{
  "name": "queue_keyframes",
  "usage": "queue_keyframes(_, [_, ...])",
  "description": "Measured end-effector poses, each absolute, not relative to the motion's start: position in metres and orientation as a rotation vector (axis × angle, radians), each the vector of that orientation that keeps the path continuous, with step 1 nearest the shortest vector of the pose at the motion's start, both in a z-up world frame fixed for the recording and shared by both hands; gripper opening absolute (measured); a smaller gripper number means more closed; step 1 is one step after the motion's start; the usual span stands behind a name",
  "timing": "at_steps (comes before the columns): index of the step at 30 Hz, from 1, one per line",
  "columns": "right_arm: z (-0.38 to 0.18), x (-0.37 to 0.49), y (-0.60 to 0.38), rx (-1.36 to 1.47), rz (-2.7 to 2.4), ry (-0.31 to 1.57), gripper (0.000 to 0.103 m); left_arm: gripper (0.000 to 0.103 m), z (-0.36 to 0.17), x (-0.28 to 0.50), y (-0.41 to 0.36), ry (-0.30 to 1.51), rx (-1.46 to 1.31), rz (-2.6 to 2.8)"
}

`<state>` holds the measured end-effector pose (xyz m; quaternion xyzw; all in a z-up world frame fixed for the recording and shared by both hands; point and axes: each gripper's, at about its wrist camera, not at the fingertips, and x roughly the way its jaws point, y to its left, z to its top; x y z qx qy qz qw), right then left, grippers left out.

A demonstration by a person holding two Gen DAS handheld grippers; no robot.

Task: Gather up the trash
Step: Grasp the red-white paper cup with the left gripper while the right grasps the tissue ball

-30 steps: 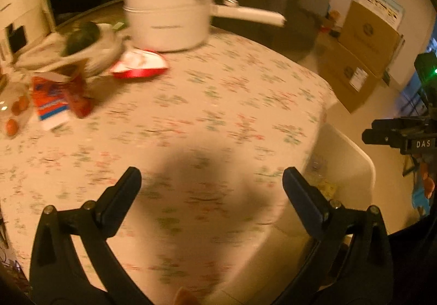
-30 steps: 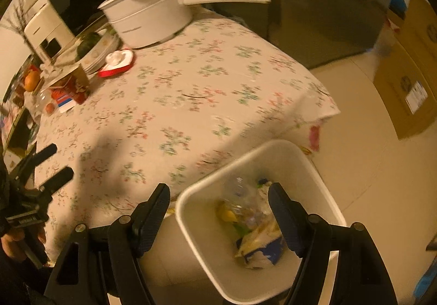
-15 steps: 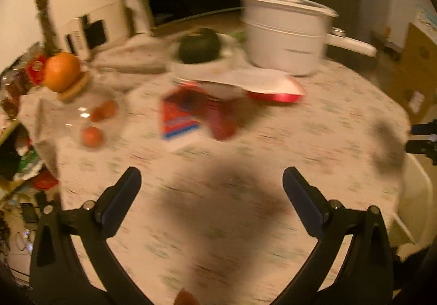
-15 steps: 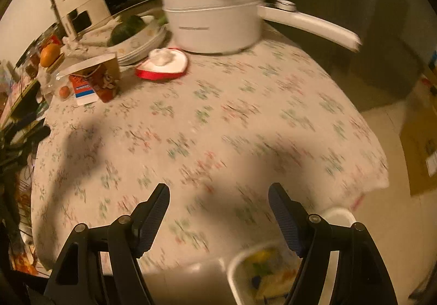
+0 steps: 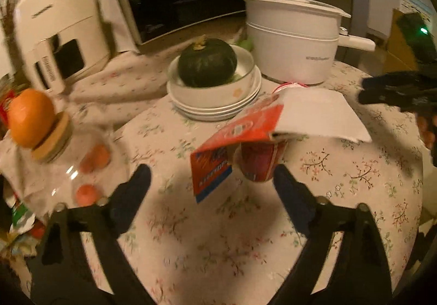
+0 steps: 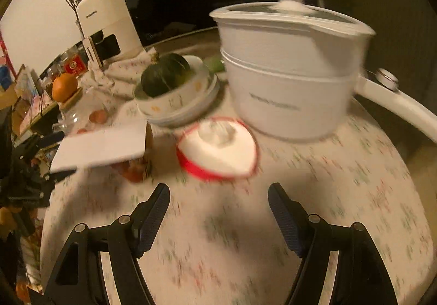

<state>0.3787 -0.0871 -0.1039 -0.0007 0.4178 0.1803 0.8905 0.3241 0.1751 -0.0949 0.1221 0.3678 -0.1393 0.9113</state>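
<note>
A torn-open red carton with a white inner flap stands on the floral tablecloth, just ahead of my left gripper. The left jaws are closing; the carton's lower corner shows between the tips, but the pads do not touch it. A red heart-shaped tray holding a crumpled white tissue lies a little beyond my right gripper, which is open and holds nothing. The right wrist view also shows the carton to the tray's left.
A white lidded pot with a long handle stands behind the tray. Stacked plates carry a dark green squash. A glass jar with an orange on top stands left. White appliance at the back.
Both views have swung away from the white bin and the table's edge toward the carton, tray and pot. The bin has left view. The left jaws stand narrower than before.
</note>
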Motion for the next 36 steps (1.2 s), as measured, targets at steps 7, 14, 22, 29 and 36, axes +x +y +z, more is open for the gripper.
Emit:
queue_keyframes(7, [-0.125, 0.422, -0.048, -0.08, 0.384, 0.842, 0.061, 0.043, -0.105, 0.341, 0.173, 0.767, 0.232, -0.433])
queue_keyframes(14, [-0.151, 0.45, -0.028, -0.118, 0.326, 0.88, 0.047, 0.009, -0.112, 0.342, 0.185, 0.754, 0.122, -0.452])
queue_keyframes(22, [-0.166, 0.459, -0.019, -0.089, 0.317, 0.892, 0.032, 0.004, -0.111, 0.342, 0.194, 0.754, 0.04, -0.408])
queue_keyframes(29, [-0.165, 0.429, -0.03, -0.092, 0.345, 0.928, 0.029, 0.003, -0.102, 0.329, 0.201, 0.752, -0.031, -0.333])
queue_keyframes(36, [-0.16, 0.371, -0.057, -0.095, 0.365, 0.974, 0.028, 0.003, -0.089, 0.305, 0.203, 0.77, -0.067, -0.272])
